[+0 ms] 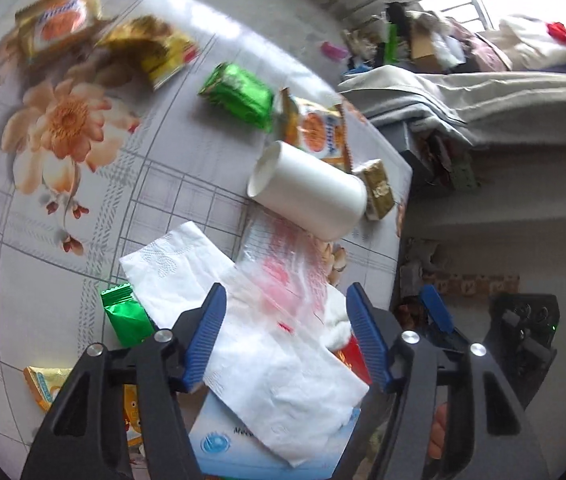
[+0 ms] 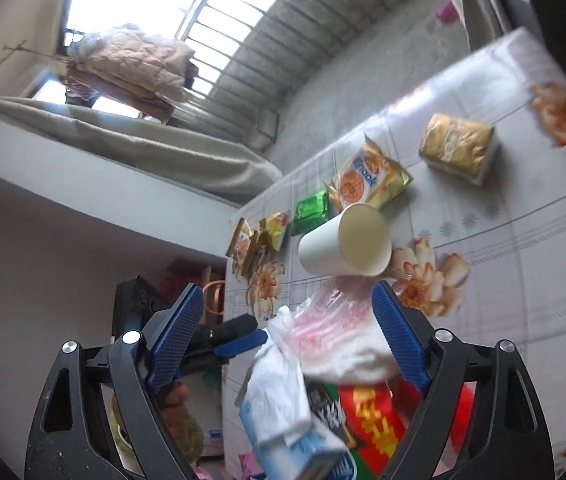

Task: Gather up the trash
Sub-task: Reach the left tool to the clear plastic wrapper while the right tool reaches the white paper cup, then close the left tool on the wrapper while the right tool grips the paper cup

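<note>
Here the left gripper [image 1: 287,334] hangs with its blue jaws apart, nothing pinched, over a crumpled white paper napkin [image 1: 283,384] and a clear plastic bag with red print [image 1: 283,276]. Just beyond its fingertips a white paper cup [image 1: 307,192] lies on its side on the flowered tablecloth [image 1: 83,200]. The right gripper [image 2: 291,320] also gapes empty above the same bag, the cup ahead; green and gold snack wrappers [image 2: 367,184] lie farther off.

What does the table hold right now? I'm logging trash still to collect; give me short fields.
surface: floral tablecloth
cup: white paper cup lying on its side
wrappers: green packet, orange biscuit packet, gold packet
paper: white napkin, clear plastic bag
left gripper: open over the napkin
right gripper: open, holding nothing
</note>
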`<state>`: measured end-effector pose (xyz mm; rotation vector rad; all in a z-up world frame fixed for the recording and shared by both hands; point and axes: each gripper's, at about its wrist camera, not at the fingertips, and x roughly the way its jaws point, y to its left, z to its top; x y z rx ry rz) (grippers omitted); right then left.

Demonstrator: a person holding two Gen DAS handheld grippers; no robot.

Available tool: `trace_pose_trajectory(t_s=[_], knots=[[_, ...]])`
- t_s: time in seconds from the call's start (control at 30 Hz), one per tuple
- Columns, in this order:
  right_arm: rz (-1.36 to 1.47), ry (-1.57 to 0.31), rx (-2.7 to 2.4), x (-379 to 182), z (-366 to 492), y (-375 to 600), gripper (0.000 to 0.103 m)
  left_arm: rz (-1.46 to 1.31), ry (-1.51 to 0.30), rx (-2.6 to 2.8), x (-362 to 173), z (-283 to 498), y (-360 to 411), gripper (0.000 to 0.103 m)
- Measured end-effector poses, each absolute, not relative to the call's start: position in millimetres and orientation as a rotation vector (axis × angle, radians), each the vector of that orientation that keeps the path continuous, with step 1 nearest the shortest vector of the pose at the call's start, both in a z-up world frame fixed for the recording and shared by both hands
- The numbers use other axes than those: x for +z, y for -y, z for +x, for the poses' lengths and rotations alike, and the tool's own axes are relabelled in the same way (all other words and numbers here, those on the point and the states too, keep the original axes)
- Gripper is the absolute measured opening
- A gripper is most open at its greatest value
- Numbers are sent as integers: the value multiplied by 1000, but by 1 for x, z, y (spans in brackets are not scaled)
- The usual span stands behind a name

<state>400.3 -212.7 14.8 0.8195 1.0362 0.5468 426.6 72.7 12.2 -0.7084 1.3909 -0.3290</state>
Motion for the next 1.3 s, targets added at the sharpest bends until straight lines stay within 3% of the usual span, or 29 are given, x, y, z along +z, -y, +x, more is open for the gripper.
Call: trace_pose_trajectory(t_s=[0.37,0.57,0.7,0.83,0.93,1.13,1.3], knots=[[929,-1227,515,-35,445,209,60,-747,-1472,-281,-14,448,-73,41],[903,-1256,512,-39,448,205,53,-734,-1476,-254,-17,455,-77,40],[878,-1264,519,-34,449,201,40,-709,-1479,-235,-20,460,-69,40],[875,-1256,531,-29,450,204,22,-689,-1477,-212,-24,464,-68,30],[862,-1240,537,-22,456,198,16,-682,-1474,-205,-26,466,-67,21],[895,-1198,578,-14,465,193,3,-681,-1447,-230,-23,465,-66,13],[922,-1136,625,-1,469,192,2,-705,-1388,-293,-12,465,-64,10]])
